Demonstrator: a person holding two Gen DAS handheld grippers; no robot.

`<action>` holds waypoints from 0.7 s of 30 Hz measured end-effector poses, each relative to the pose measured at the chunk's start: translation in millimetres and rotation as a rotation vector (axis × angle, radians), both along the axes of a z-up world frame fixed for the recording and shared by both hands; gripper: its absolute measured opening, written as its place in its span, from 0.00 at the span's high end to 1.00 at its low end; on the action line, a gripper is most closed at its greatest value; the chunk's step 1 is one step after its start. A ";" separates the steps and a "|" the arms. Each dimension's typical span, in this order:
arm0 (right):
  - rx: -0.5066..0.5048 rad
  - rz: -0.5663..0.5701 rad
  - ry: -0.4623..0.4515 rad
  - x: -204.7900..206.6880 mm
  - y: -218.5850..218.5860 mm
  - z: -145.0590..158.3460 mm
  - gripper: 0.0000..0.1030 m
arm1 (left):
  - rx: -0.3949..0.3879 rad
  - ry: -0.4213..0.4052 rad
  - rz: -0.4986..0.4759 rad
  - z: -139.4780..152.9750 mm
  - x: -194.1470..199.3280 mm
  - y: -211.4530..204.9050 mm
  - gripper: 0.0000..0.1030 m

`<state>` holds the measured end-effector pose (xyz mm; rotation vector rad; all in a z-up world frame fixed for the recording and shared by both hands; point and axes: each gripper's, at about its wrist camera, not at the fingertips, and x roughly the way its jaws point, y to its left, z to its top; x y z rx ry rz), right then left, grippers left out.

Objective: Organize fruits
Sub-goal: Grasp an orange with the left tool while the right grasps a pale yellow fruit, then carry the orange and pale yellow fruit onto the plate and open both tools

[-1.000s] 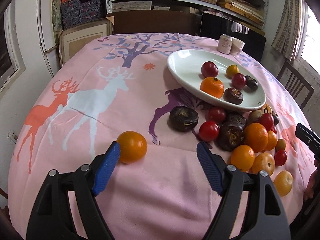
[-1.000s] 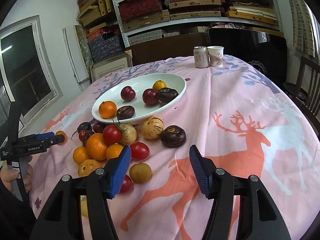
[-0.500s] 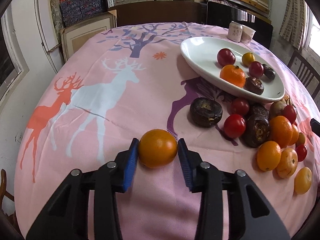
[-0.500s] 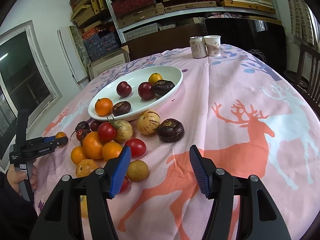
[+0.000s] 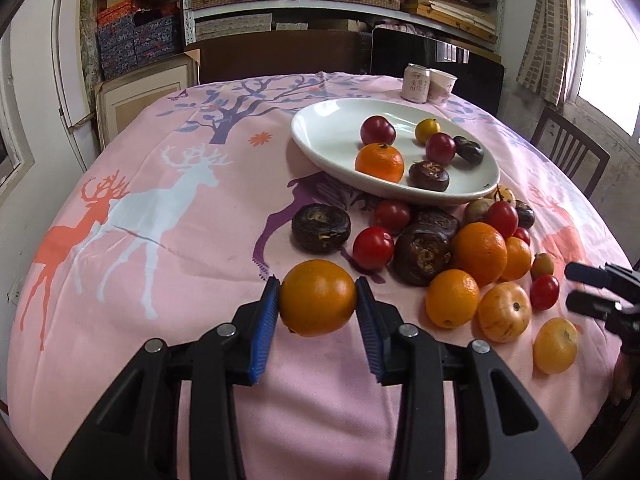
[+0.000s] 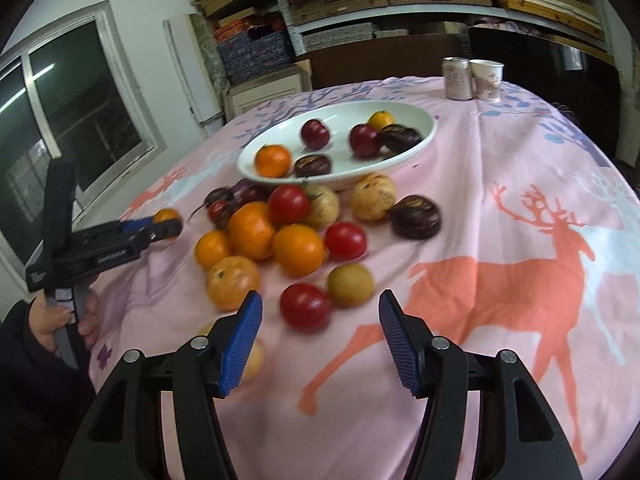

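My left gripper is shut on an orange, held just above the pink cloth; in the right wrist view the same gripper pinches that orange at the left. A white oval plate behind it holds several fruits, among them a tangerine and dark passion fruits. A pile of oranges, red tomatoes and dark fruits lies in front of the plate. My right gripper stands open over the cloth, with a red tomato and a yellowish fruit just beyond its fingertips.
A drinks can and a paper cup stand at the table's far edge. A wooden chair is at the right. Shelves with boxes fill the back wall. A person's hand holds the left gripper's handle.
The left gripper moved onto the orange at the left, closed on it, and carried it toward the fruit pile. The right gripper stayed open and drifted closer to the pile.
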<state>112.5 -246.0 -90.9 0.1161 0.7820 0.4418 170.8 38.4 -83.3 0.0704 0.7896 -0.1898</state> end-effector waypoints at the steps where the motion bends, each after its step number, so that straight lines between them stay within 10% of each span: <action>1: -0.012 0.019 -0.013 -7.2 6.7 0.5 0.41 | -0.008 0.006 0.002 -0.5 0.9 1.1 0.64; 18: -0.130 0.084 -0.065 -30.0 49.4 -0.8 0.41 | -0.040 0.018 0.005 -3.0 2.3 6.8 0.64; 21: -0.087 0.094 -0.035 -24.8 47.4 -5.8 0.54 | -0.042 0.020 0.003 -3.4 2.1 6.6 0.64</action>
